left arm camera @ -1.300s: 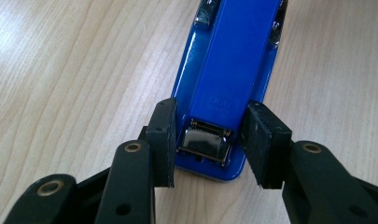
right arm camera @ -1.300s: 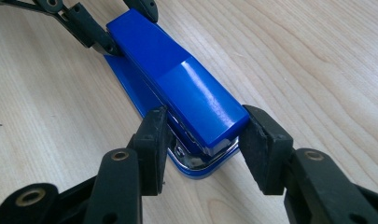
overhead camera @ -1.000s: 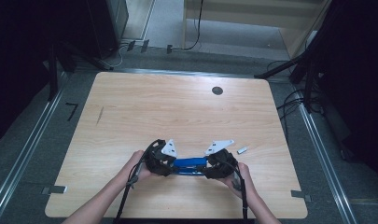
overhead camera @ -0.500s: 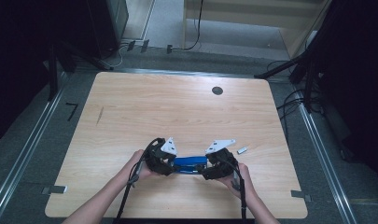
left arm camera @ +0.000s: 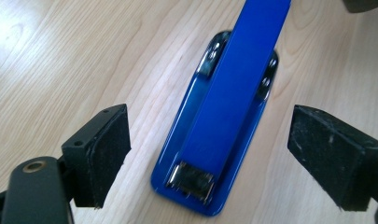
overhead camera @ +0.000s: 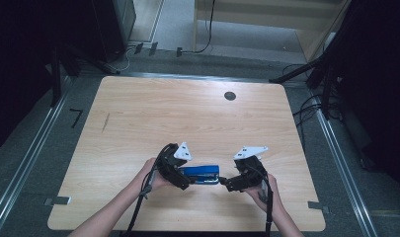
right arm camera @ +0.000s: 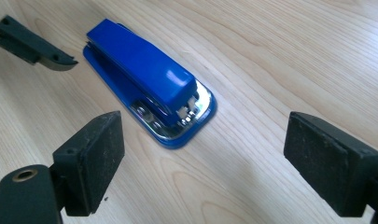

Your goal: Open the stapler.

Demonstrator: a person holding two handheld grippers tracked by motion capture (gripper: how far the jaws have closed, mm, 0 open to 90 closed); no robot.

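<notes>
A: On the tabletop [overhead camera: 138,113], near its front edge, the blue stapler [overhead camera: 201,174] lies flat with its long axis running from one hand to the other. From the high view, the left gripper [overhead camera: 183,181] sits at the stapler's left end, the right gripper [overhead camera: 227,185] just off its right end.

B: Which one is nearer?

A: The left. Its fingers reach alongside the stapler's end, while the right gripper stands a little clear of the other end.

B: And the left gripper view?

A: There the stapler [left arm camera: 228,107] runs straight away from the camera, its near end lying between the fingers [left arm camera: 105,149]. The jaws have just been opening; they stand wide, pads off the stapler's sides, gripping nothing.

B: The right gripper view?

A: The stapler [right arm camera: 144,79] lies ahead of the fingers [right arm camera: 95,158], its metal nose toward them, the body angling away up and left. Those jaws have just opened wide too, with bare wood between them.
</notes>
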